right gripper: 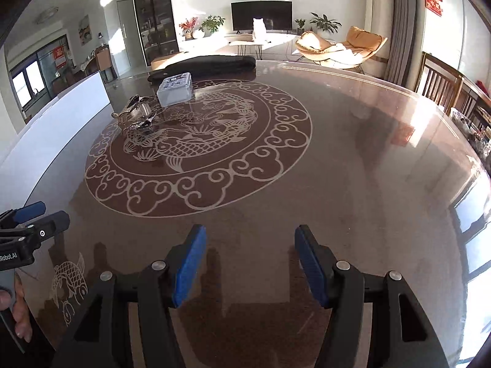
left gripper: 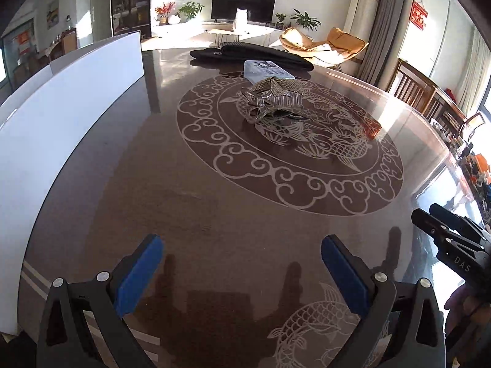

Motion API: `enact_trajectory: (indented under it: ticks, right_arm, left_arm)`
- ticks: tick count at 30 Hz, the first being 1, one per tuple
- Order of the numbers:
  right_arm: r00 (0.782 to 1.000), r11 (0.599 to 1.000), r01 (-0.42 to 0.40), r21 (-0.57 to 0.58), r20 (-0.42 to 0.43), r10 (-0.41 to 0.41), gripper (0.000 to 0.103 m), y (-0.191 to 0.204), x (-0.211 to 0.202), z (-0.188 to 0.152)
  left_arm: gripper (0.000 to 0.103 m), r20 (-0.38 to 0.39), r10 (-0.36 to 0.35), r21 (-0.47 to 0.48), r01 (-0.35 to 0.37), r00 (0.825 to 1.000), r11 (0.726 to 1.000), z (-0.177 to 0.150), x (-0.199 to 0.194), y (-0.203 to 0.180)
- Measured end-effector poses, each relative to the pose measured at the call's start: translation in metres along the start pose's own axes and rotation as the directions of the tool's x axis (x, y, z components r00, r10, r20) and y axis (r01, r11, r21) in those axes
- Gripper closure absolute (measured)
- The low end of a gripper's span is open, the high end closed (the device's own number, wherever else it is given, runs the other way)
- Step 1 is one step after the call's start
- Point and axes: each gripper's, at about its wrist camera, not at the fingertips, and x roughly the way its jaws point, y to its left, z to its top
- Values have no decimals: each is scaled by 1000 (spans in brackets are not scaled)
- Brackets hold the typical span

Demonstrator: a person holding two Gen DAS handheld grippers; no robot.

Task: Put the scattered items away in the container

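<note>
Table: glossy brown round top [left gripper: 214, 214] with a pale fish-and-cloud medallion at its middle; both grippers hover over its near edge.
Left gripper: [left gripper: 242, 263] blue-padded fingers [left gripper: 139, 273] spread wide apart with nothing between them, only bare tabletop and their own reflection showing in the gap.
Right gripper: [right gripper: 250, 260] blue-padded fingers [right gripper: 188, 266] likewise held apart and holding nothing; it also shows at the right edge of the left wrist view, beside the left gripper.
Scattered items: a glittery bow hair clip [left gripper: 277, 87] lying on clear claw clips [left gripper: 270, 104], clustered on the medallion; well apart from both pairs of fingers, straight ahead of the left gripper and ahead-left of the right one [right gripper: 138, 113].
Container: pale grey-blue box [left gripper: 267, 70] with a printed top, standing just behind the clips, nearly touching them; in the right wrist view it sits beyond and right of the clips [right gripper: 175, 90]. Whether it is open cannot be told.
Black bundle: long dark folded item [left gripper: 254, 53] at the far edge of the table, behind the box.
White board: tall white panel [left gripper: 61, 107] standing along the table's left side.
Background: television [left gripper: 244, 4] with a white cat [left gripper: 240, 20] sitting before it, and an orange lounge chair [left gripper: 322, 47] to the right.
</note>
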Motion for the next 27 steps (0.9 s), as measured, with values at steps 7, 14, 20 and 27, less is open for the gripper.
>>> enact_trajectory:
  ticks: [7, 14, 20, 27]
  right_arm:
    - [1000, 1000, -10, -2, -25, 10, 40, 12, 12, 2]
    - [999, 1000, -13, -7, -29, 13, 38, 14, 13, 1]
    - [999, 999, 15, -43, -42, -17, 34, 24, 18, 3]
    - [999, 999, 16, -46, -42, -18, 33, 25, 18, 2]
  left_arm:
    - [0, 14, -5, -14, 6, 1000, 1000, -6, 0, 8]
    - [0, 11, 32, 8, -32, 999, 999, -6, 3, 1]
    - [0, 5, 56, 22, -56, 998, 998, -5, 6, -2]
    - [0, 1, 66, 30, -66, 998, 997, -5, 6, -3]
